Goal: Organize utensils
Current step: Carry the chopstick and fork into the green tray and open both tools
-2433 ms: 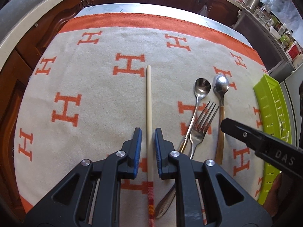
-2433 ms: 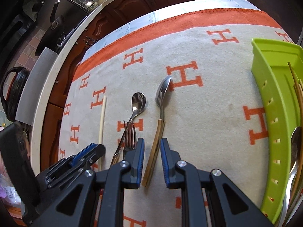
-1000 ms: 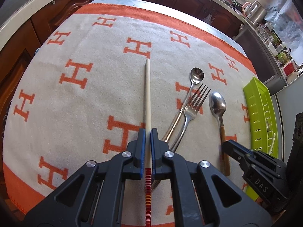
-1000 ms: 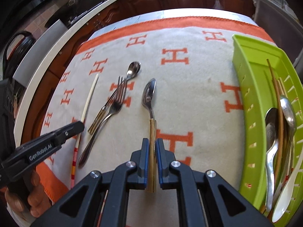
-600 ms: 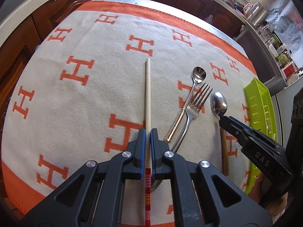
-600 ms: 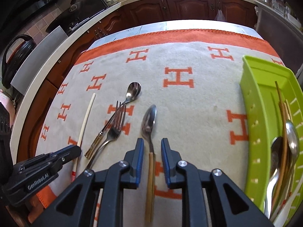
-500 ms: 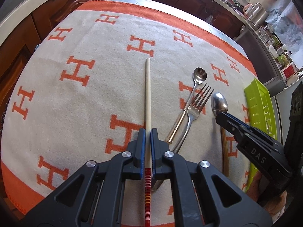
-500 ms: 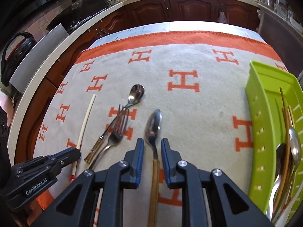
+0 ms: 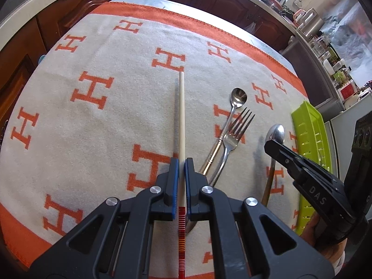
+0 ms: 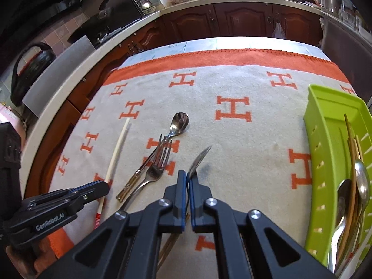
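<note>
My left gripper is shut on a cream chopstick with a red-striped end, which points away over the cloth. The chopstick and the left gripper also show in the right wrist view. My right gripper is shut on the thin neck of a wooden-handled spoon. Its bowl is turned on edge and its handle runs back under the jaws. From the left wrist view the right gripper stands over that spoon. A green tray at the right holds several utensils.
A fork and a small gold-handled spoon lie crossed on the orange-and-cream cloth between the two grippers. The green tray is at the table's right edge. Dark cabinets and a counter ring the table. A hand holds the right gripper.
The right gripper let go of the spoon's wooden handle, opened, shifted toward the bowl and shut on its neck; the bowl now stands on edge. The left gripper kept its grip on the chopstick.
</note>
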